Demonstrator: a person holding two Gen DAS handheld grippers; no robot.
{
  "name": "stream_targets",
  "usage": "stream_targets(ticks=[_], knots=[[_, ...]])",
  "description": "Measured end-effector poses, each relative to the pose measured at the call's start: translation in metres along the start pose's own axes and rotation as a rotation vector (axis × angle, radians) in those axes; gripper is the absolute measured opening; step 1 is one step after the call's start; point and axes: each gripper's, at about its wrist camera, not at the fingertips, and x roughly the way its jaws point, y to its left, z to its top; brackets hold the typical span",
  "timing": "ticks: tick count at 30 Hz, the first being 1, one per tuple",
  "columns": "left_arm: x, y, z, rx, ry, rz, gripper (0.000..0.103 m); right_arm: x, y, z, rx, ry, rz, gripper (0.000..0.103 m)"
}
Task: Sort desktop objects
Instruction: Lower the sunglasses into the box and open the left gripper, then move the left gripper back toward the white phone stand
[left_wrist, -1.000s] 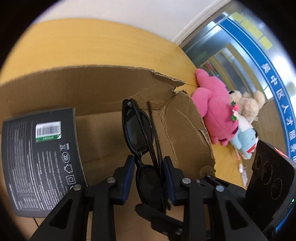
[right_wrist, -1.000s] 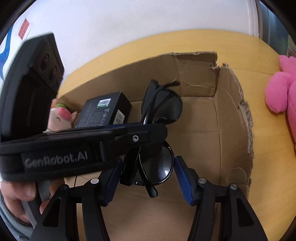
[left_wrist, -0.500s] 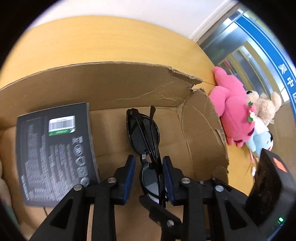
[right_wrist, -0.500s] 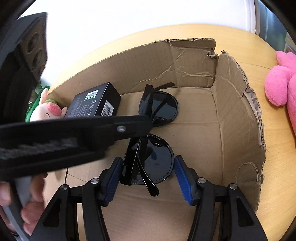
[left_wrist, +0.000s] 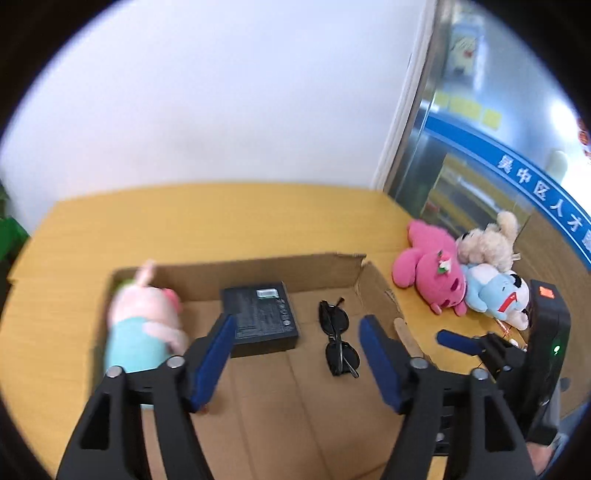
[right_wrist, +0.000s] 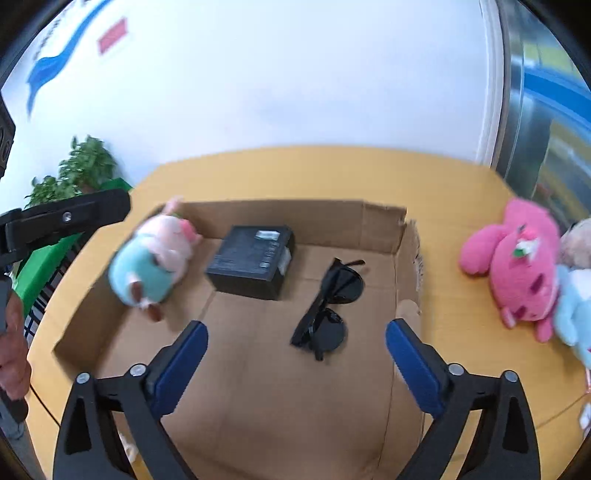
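Both tongs, left (left_wrist: 295, 358) and right (right_wrist: 295, 365), gape empty; the pink toy (right_wrist: 517, 262) lies nearer the right one.

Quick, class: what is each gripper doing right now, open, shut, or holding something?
Left gripper: open, holding nothing; sunglasses lie in the cardboard box.
Right gripper: open, holding nothing.

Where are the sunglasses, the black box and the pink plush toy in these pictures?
sunglasses (right_wrist: 334, 299), right wrist view, on the bridge between the lenses.
black box (right_wrist: 251, 254), right wrist view, on its top face.
pink plush toy (left_wrist: 430, 266), left wrist view, on its body.
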Motion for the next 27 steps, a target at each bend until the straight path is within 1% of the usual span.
stream_targets(ticks=[2, 4, 6, 9, 11, 14, 16, 19, 27], knots=[[-0.025, -0.004, -0.016, 0.020, -0.044, 0.021, 0.076, -0.021, 0.015, -0.011, -0.023, -0.035, 0.000, 0.100], [-0.041, -0.010, -0.031, 0.045, -0.062, 0.039, 0.076, -0.032, 0.028, -0.012, -0.042, -0.057, -0.008, 0.100], [-0.053, -0.015, -0.047, 0.063, -0.070, 0.055, 0.076, -0.045, 0.040, -0.021, -0.064, -0.074, -0.020, 0.101], [-0.066, -0.024, -0.072, 0.093, -0.068, 0.086, 0.076, -0.065, 0.052, -0.042, -0.062, -0.072, -0.031, 0.101], [-0.069, -0.027, -0.086, 0.091, -0.057, 0.087, 0.076, -0.068, 0.058, -0.055, -0.055, -0.072, -0.026, 0.101], [-0.074, -0.026, -0.102, 0.070, -0.063, 0.084, 0.076, -0.075, 0.066, -0.072, -0.059, -0.070, -0.028, 0.101], [-0.078, -0.025, -0.108, 0.047, -0.069, 0.078, 0.076, -0.079, 0.070, -0.081, -0.069, -0.080, -0.026, 0.101], [-0.084, -0.026, -0.117, 0.027, -0.095, 0.081, 0.076, -0.089, 0.075, -0.090, -0.081, -0.108, -0.046, 0.101], [-0.085, -0.025, -0.132, 0.005, -0.079, 0.078, 0.076, -0.101, 0.076, -0.103, -0.069, -0.121, -0.021, 0.101]])
